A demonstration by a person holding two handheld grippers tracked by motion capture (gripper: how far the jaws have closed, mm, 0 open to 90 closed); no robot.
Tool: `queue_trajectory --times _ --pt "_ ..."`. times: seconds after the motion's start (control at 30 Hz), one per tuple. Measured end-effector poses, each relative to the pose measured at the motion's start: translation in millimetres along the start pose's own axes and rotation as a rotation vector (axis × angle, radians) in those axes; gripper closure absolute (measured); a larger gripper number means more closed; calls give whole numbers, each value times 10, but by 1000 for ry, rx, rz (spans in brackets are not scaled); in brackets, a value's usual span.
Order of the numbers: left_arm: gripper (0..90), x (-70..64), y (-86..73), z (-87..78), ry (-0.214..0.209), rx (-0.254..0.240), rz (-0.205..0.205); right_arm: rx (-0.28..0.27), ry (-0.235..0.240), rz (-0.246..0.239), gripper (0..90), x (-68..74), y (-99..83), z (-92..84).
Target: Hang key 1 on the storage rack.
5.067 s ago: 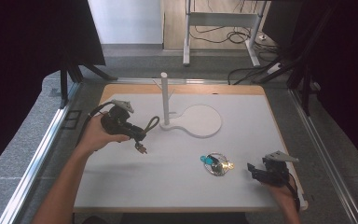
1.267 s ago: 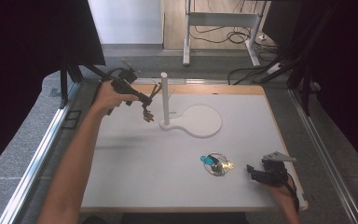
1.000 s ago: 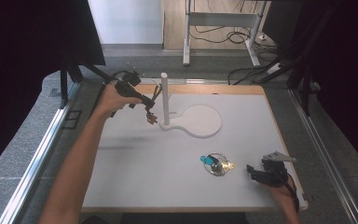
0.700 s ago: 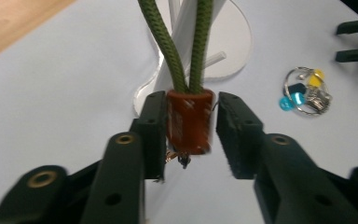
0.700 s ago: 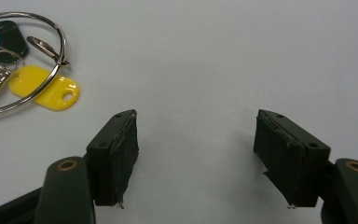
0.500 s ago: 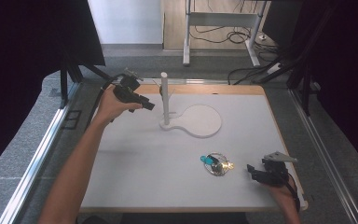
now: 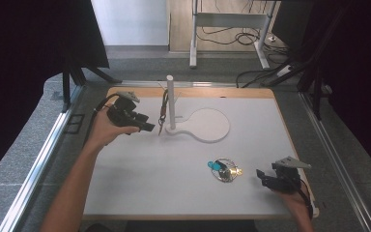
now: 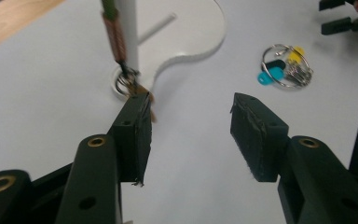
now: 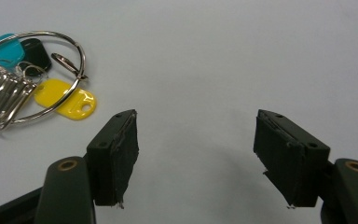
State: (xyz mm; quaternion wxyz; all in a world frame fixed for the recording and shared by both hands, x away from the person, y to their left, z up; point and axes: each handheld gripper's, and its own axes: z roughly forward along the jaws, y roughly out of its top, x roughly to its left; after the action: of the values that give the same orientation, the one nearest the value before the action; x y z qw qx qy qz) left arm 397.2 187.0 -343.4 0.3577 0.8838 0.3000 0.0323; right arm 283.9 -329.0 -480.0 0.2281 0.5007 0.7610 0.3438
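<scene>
The lanyard keychain (image 7: 164,108) hangs from a peg on the white post (image 7: 170,101) of the stand, its woven strap running down the post and its small ring and tag ending just above the stand's flat base (image 7: 207,125). It hangs free: the left gripper (image 7: 147,127) sits just beside it with the jaws apart and nothing between them, having just been opening. That gap, together with the gripper pointing back at the post, suggests the keychain has been let go on its peg and the hand is clearing away.

In the left gripper view the strap (image 8: 114,32) lies against the post above the ring (image 8: 125,83), close to one jaw.

The right gripper (image 7: 266,177) rests near the front right edge of the white table (image 7: 145,179), jaws wide and empty, aimed at the large key ring (image 7: 223,169) with its coloured tags (image 9: 70,102), probably waiting its turn.
</scene>
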Motion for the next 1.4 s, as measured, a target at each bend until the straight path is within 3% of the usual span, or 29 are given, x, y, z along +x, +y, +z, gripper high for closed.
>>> queue_trajectory --times 0.13,0.27,0.43,0.67,0.77,0.9,1.1,1.27,1.4 --pt "478 -133 -132 21 -17 -4 14 1 16 -17 318 19 6 -1" --pt "470 -232 -287 82 -9 6 19 -2 26 -30 318 42 12 -2" --pt "470 -351 -553 174 -20 -23 -14 -9 37 -28 334 45 23 -22" --pt "459 -475 -848 320 -11 23 -23 -23 59 -37 350 48 44 -48" --pt "452 -534 -893 363 9 50 -3 -26 65 -51 353 54 56 -56" --pt "452 -585 -908 415 -11 58 4 -11 73 -55 354 55 65 -50" --pt "452 -615 -926 462 -3 69 7 7 80 -58 354 63 79 -39" --pt "447 -628 -936 429 3 72 10 14 82 -62 358 71 101 -36" --pt "432 -634 -956 336 29 64 14 30 99 -36 361 43 179 -57"
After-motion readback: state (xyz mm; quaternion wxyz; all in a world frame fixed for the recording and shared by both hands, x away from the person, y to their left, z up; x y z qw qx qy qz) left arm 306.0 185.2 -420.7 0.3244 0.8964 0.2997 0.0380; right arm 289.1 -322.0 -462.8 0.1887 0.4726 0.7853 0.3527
